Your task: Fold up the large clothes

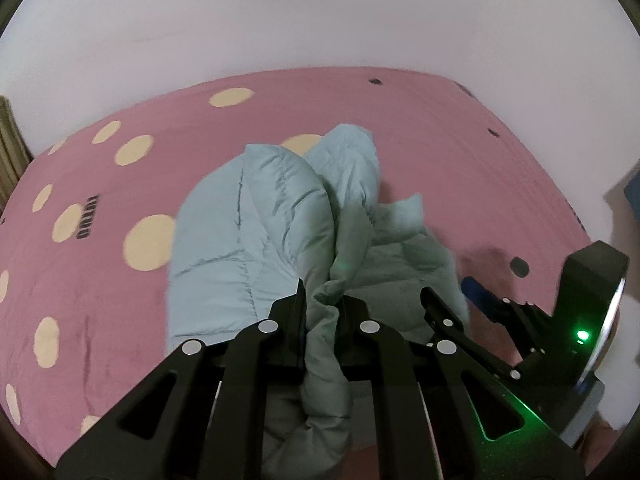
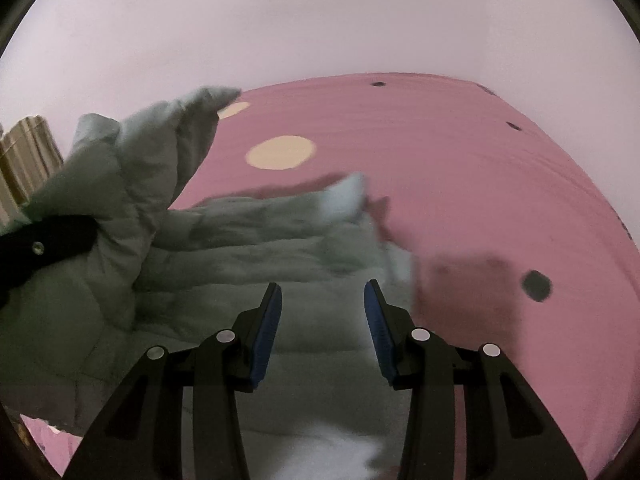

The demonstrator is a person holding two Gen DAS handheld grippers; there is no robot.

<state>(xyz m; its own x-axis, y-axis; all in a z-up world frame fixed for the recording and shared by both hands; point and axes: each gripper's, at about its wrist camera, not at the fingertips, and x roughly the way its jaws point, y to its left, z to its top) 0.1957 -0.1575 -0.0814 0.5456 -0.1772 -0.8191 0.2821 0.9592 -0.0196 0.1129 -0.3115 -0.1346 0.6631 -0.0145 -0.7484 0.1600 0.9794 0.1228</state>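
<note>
Pink bedsheet (image 1: 420, 128) with cream dots, spread wide under everything. On it, near the middle: pale blue-green quilted jacket (image 1: 248, 224), puffy, stitched in bands, bunched into tall rumpled folds, one part lifted at the left. Left gripper (image 1: 323, 304) clamped tight on a gathered fold of that jacket, fabric squeezed between both fingers. Right gripper (image 2: 323, 296) spread wide apart, blue pads bare, gripping nothing, poised just above the jacket's near flat part.
</note>
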